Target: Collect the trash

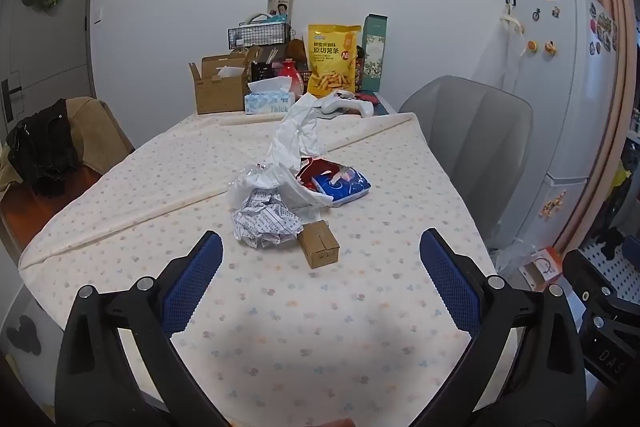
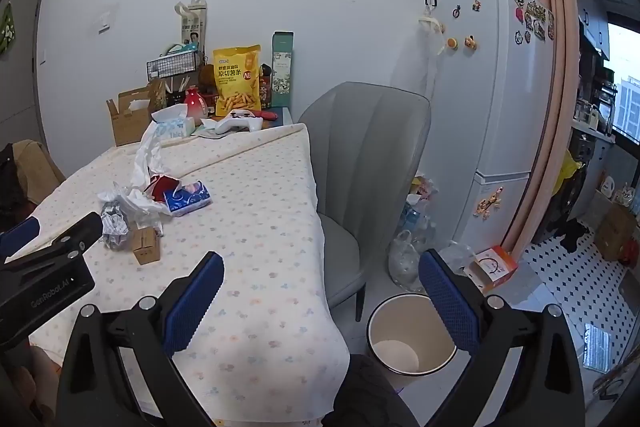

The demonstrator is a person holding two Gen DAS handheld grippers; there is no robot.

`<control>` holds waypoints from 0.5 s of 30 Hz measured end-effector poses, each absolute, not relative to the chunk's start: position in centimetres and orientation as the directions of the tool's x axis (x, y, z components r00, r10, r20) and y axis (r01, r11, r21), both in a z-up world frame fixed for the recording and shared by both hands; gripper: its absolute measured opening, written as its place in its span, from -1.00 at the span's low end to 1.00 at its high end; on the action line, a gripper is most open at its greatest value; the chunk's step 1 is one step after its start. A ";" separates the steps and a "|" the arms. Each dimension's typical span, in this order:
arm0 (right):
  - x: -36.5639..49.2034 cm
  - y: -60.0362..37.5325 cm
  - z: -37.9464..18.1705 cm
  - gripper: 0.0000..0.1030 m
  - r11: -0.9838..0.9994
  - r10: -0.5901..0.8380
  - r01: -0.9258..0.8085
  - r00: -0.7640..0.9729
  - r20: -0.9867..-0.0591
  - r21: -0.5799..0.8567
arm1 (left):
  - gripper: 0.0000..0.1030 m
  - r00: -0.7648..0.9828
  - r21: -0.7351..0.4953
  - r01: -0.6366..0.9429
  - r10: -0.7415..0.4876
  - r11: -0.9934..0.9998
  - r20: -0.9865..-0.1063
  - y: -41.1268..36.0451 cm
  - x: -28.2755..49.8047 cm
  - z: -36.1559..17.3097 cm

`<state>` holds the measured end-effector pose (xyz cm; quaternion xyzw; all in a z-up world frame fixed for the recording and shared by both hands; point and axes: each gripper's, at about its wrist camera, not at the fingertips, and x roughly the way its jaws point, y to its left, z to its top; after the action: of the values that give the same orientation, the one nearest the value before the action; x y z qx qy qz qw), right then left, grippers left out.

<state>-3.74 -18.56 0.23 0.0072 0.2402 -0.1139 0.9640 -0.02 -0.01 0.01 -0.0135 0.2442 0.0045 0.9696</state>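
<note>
Trash lies in a pile mid-table: a crumpled printed paper [image 1: 266, 223], a small cardboard box [image 1: 320, 243], a white plastic bag [image 1: 294, 143] and a blue and red wrapper [image 1: 340, 185]. My left gripper [image 1: 320, 247] is open and empty, just short of the box and paper. My right gripper [image 2: 320, 267] is open and empty over the table's right edge. A white waste bin [image 2: 410, 339] stands on the floor below it, with nothing visible inside. The pile also shows in the right wrist view: the paper [image 2: 114, 223], the box [image 2: 146, 245] and the wrapper [image 2: 188, 199].
A grey chair [image 2: 360, 163] stands at the table's right side next to a white fridge [image 2: 496, 99]. The table's far end holds a tissue box [image 1: 266, 99], an open carton [image 1: 220, 87], a yellow snack bag [image 1: 332, 61] and a white controller [image 1: 348, 103]. Bags and an orange box [image 2: 494, 267] lie on the floor.
</note>
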 end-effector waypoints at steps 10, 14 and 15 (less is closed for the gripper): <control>-3.8 -18.5 0.3 0.86 0.974 -0.212 0.225 0.860 -0.464 -0.028 | 0.90 0.883 -0.013 -0.014 0.006 1.000 -0.470 -0.1 0.0 -0.2; -3.9 -18.7 0.4 0.86 0.974 -0.210 0.224 0.858 -0.468 -0.026 | 0.90 0.884 -0.016 -0.014 0.005 1.000 -0.468 -0.1 0.0 -0.3; -4.0 -18.7 0.4 0.86 0.974 -0.211 0.224 0.859 -0.467 -0.027 | 0.90 0.884 -0.017 -0.014 0.005 1.000 -0.468 -0.1 0.0 -0.4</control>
<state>-3.96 -18.73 0.44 0.0140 0.2407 -0.1127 0.9639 -0.01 -0.07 -0.38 -0.0101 0.2412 0.0048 0.9704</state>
